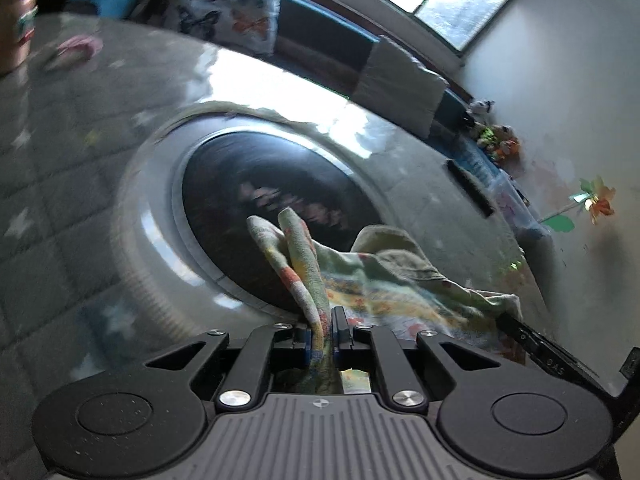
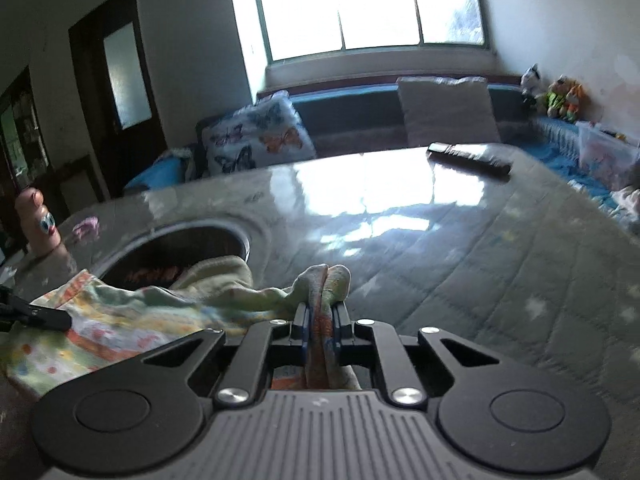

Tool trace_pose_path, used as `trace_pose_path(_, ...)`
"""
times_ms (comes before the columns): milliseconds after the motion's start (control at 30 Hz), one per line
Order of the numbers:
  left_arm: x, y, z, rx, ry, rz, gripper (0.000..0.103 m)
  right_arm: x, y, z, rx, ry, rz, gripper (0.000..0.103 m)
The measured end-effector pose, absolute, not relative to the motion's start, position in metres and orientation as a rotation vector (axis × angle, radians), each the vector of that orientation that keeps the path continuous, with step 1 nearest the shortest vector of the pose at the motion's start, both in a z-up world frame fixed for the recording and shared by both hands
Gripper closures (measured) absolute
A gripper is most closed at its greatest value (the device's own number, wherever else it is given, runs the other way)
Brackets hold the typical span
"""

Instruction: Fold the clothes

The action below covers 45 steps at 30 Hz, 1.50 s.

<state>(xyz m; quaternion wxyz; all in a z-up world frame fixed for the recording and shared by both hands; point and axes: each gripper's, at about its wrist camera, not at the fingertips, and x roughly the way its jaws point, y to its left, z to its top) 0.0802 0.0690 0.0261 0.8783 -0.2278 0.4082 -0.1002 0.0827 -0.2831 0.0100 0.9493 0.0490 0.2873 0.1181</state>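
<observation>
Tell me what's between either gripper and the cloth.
Nothing: the left gripper and right gripper are both shut on bunched edges of the cloth, which hangs between them above the table.

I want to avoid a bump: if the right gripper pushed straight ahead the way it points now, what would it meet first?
Beyond the patterned cloth pinched in the right gripper, the way looks free across the glossy table. The black remote lies far off to the right of that line; depth is unclear.
</observation>
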Motion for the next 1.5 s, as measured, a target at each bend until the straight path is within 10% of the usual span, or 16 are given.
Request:
trace_pose_path(1167, 0.206, -0.199, 0.027, -0.107, 0.912, -0.517, 0.093, 0.083, -0.48, 0.022, 0.096, 0.533, -0.237, 0.093)
trace_pose_path(1500, 0.197, -0.195, 0.017, -0.034, 0.915, -0.474, 0.062, 0.085, -0.484, 0.008, 0.111, 0.573, -0.266, 0.082)
